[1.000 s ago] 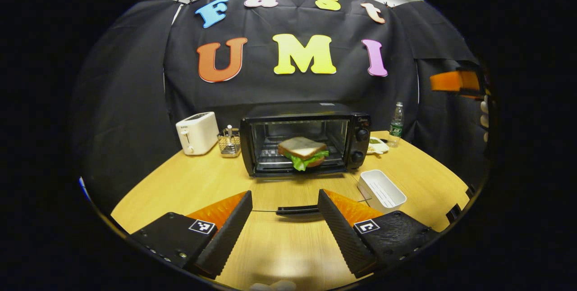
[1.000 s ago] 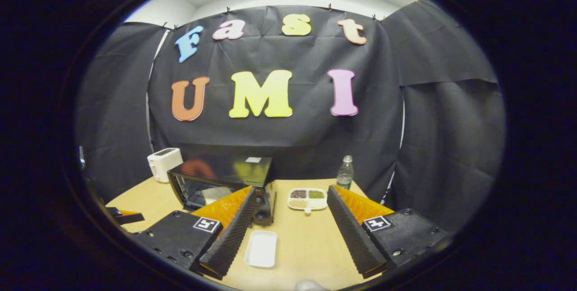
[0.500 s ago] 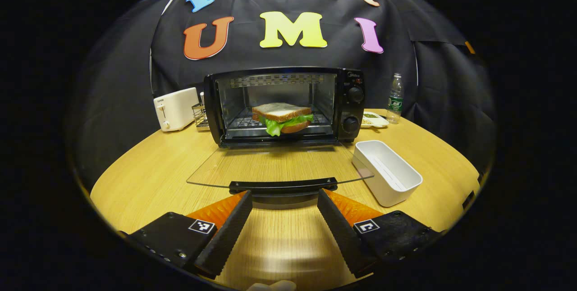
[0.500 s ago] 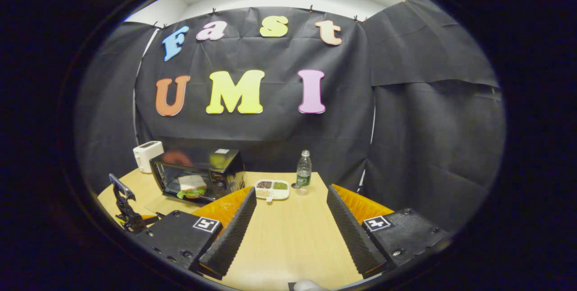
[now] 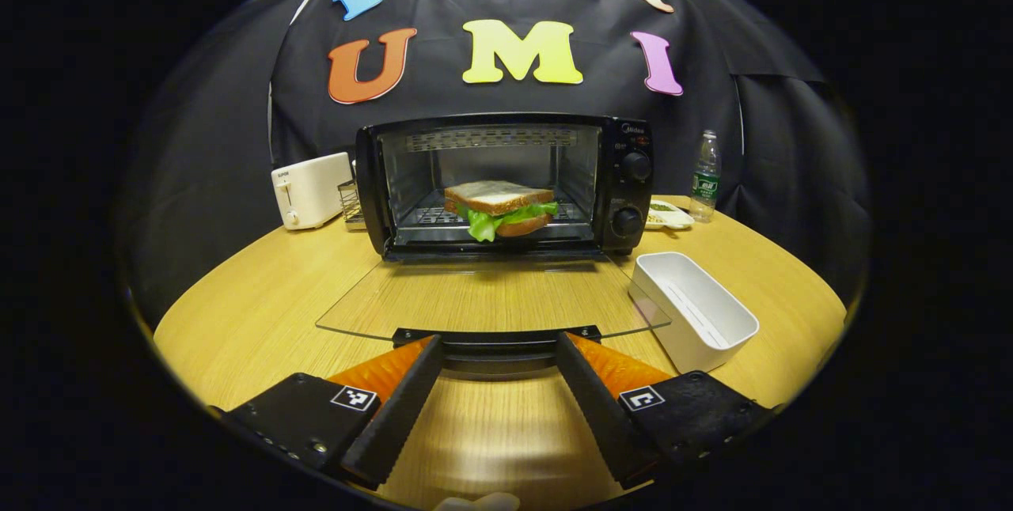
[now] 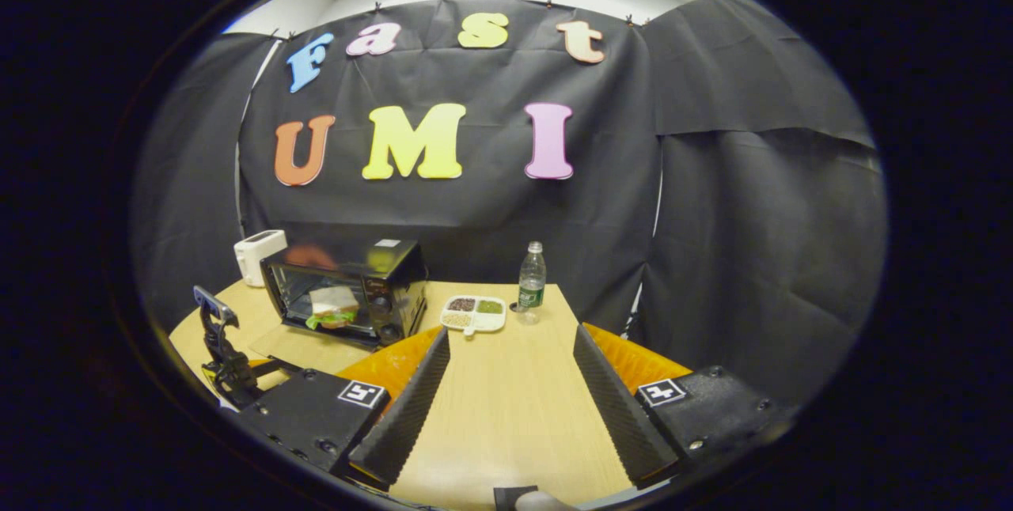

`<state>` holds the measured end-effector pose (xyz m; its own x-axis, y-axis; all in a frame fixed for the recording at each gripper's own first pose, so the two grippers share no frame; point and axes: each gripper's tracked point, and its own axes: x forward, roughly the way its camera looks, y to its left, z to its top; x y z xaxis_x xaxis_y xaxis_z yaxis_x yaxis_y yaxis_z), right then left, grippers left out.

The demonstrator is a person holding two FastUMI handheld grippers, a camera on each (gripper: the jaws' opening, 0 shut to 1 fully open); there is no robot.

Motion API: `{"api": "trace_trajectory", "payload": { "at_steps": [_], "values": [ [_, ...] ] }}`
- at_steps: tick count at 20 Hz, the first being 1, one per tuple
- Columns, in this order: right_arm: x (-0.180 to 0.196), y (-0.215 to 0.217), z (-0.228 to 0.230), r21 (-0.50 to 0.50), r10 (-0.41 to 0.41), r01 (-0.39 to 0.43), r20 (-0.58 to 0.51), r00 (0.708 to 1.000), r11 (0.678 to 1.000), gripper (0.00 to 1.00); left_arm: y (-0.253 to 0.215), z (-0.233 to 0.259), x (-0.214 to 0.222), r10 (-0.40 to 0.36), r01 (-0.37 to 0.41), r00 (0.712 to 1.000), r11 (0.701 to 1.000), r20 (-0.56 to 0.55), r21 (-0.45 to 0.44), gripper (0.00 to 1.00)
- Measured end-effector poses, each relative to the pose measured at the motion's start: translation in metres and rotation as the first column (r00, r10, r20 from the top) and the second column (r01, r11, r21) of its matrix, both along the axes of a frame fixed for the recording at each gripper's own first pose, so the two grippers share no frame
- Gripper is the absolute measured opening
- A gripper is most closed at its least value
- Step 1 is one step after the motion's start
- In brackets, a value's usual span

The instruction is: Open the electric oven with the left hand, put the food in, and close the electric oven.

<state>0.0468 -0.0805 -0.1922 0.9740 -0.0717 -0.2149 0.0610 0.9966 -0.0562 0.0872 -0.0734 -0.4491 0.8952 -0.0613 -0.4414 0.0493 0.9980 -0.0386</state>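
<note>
Since 1.0 s ago, my left gripper (image 5: 495, 357) has dropped low toward the table (image 5: 261, 313) and closed in on the oven, so that the door handle (image 5: 497, 337) now sits just ahead of its fingertips, whereas before it lay farther off; my right gripper (image 6: 510, 353) has swung to the right, away from the oven. Left gripper view: the electric oven (image 5: 506, 179) stands with its glass door (image 5: 491, 301) folded down flat over the table. I see the sandwich (image 5: 500, 206), bread with lettuce hanging at its edge, resting on the rack inside the cavity. My left gripper's 2 fingers are spread apart, holding nothing, with the handle between and just beyond their tips; I cannot tell whether they touch it. Beside the door, on its right, lies a white tray (image 5: 696, 309). At the oven's left stands a white toaster (image 5: 310, 189); at its right, a water bottle (image 5: 704, 176). Right gripper view: my right gripper's fingers are likewise spread wide over bare table, gripping nothing. A divided dish (image 6: 473, 313) lies near the bottle.
</note>
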Motion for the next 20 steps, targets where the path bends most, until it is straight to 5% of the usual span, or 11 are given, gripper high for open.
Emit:
{"api": "trace_trajectory", "payload": {
  "at_steps": [20],
  "values": [
    [0.015, -0.008, 0.006, -0.001, 0.018, -0.018, -0.034, 0.999, 1.000, 0.97, -0.001, 0.012, 0.001, -0.011, 0.012, 0.999, 1.000, -0.052, 0.017, 0.94]
  ]
}}
